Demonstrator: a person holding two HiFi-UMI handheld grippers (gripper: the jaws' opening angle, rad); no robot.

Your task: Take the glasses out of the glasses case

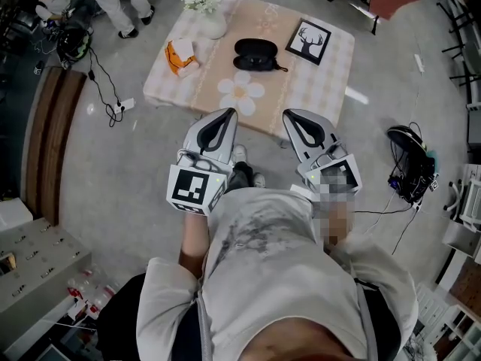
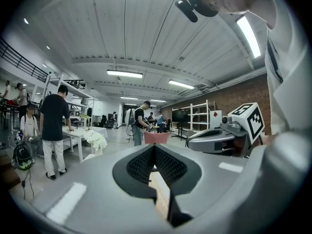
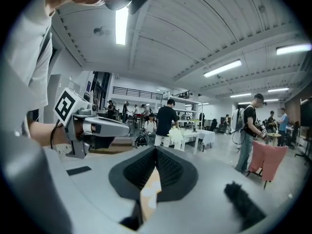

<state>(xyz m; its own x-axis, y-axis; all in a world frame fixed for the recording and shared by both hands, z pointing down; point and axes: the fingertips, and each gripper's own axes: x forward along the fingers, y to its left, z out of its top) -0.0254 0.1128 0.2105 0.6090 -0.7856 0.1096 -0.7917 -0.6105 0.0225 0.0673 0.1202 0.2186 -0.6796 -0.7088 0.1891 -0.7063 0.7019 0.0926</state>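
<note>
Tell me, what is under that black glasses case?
The glasses case lies on a checked tablecloth; the cloth covers the table itself, so its top cannot be seen.

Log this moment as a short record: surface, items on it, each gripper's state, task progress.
surface: table with a checked cloth and a daisy print
items: black glasses case; vase of white flowers; framed deer picture; orange-and-white packet
left gripper: jaws together, empty, held by the person's chest
right gripper: jaws together, empty, held by the person's chest
progress: neither gripper touches the case; no glasses visible outside it
</note>
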